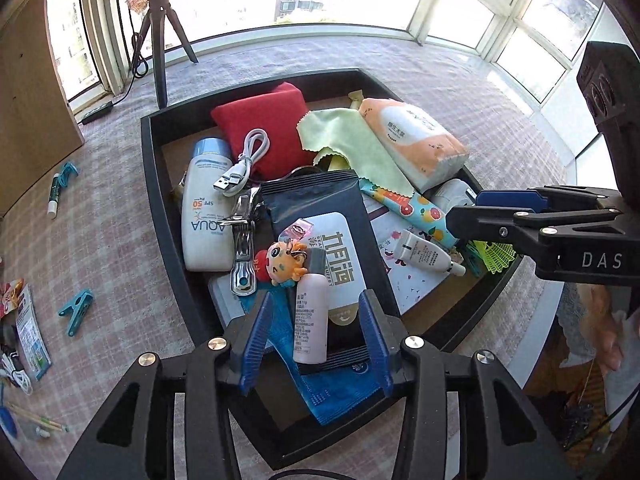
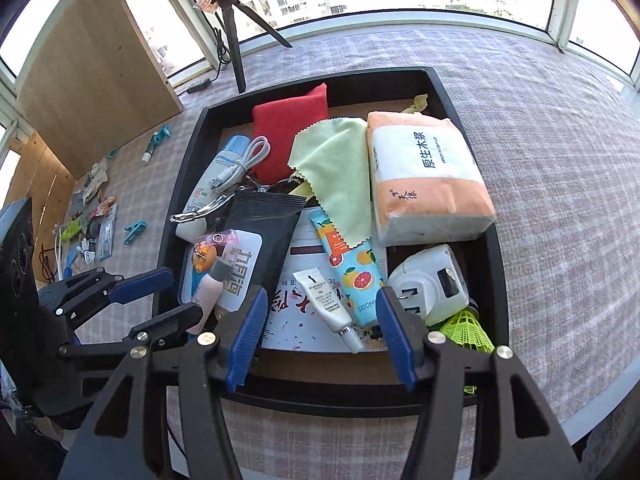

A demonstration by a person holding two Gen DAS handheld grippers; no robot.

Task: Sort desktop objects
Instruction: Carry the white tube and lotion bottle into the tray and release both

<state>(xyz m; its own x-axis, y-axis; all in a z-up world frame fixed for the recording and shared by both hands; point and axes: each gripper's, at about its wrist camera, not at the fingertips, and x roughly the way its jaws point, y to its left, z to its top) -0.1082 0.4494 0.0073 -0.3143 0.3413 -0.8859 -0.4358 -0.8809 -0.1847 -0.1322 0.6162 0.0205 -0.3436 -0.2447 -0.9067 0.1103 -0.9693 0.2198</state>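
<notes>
Pink bottle (image 1: 310, 318): light, stiff, slick; grip mid-body. Left gripper (image 1: 316, 344) open astride it; right gripper (image 2: 320, 340) open, empty.

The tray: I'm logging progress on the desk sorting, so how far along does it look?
Early. Done: a few small things, such as a teal clip and a glue stick, lie on the cloth outside the tray. In hand: nothing; the left gripper and right gripper are open and empty. Left: most items, including the tissue pack, sunscreen bottle, red pouch and plug adapter.
</notes>
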